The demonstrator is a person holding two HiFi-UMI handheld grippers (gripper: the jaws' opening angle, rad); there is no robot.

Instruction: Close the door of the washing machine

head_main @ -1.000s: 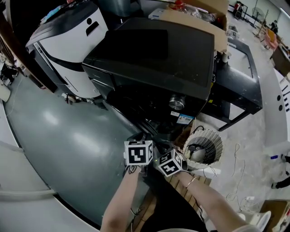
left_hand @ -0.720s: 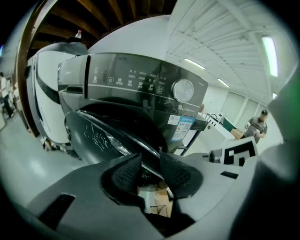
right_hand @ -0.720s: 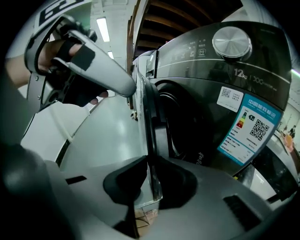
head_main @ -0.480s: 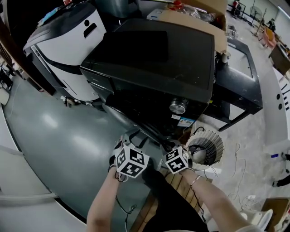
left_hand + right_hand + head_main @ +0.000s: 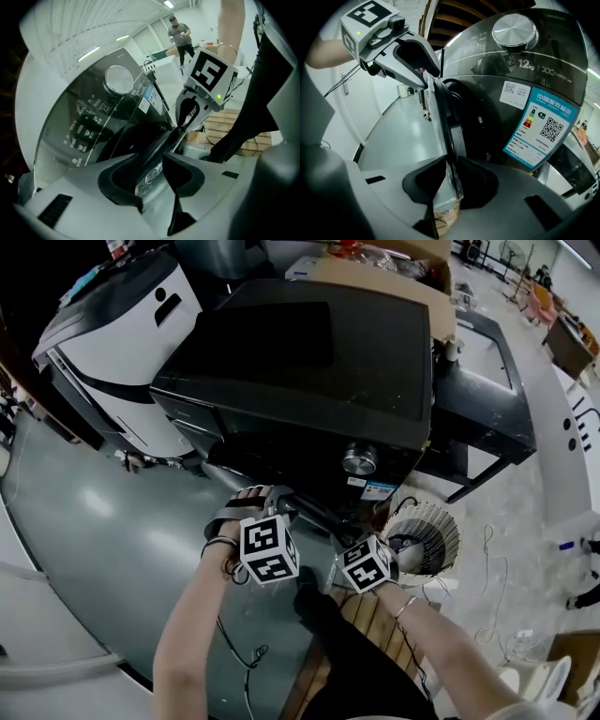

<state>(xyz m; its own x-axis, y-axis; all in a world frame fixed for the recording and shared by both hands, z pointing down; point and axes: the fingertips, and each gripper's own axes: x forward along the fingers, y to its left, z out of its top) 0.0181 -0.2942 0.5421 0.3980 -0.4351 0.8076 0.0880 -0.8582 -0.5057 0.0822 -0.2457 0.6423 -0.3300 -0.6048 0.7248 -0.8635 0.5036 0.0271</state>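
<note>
The black washing machine (image 5: 309, 362) stands ahead of me with its front door (image 5: 314, 510) ajar and seen edge-on. My left gripper (image 5: 281, 502) sits on the upper part of the door's edge (image 5: 159, 140). Its jaws have just closed a little, with the door's rim between them and the pads against it. My right gripper (image 5: 336, 542) clasps the same edge (image 5: 447, 126) lower down. Its jaws have just been opening slightly, the door's edge still touching both pads. Each gripper shows in the other's view: the right gripper (image 5: 190, 110), the left gripper (image 5: 412, 56).
A silver knob (image 5: 515, 30) and a blue energy label (image 5: 543, 126) are on the machine's front. A white-and-black machine (image 5: 122, 324) stands to its left, and a white wire fan (image 5: 420, 538) on the floor to its right. Wooden slats (image 5: 361, 615) lie under my arms. A person (image 5: 179, 35) stands far off.
My left hand has rolled about a quarter turn and shifted up and left along the door's edge. The right gripper has moved slightly along the edge. The door stays ajar.
</note>
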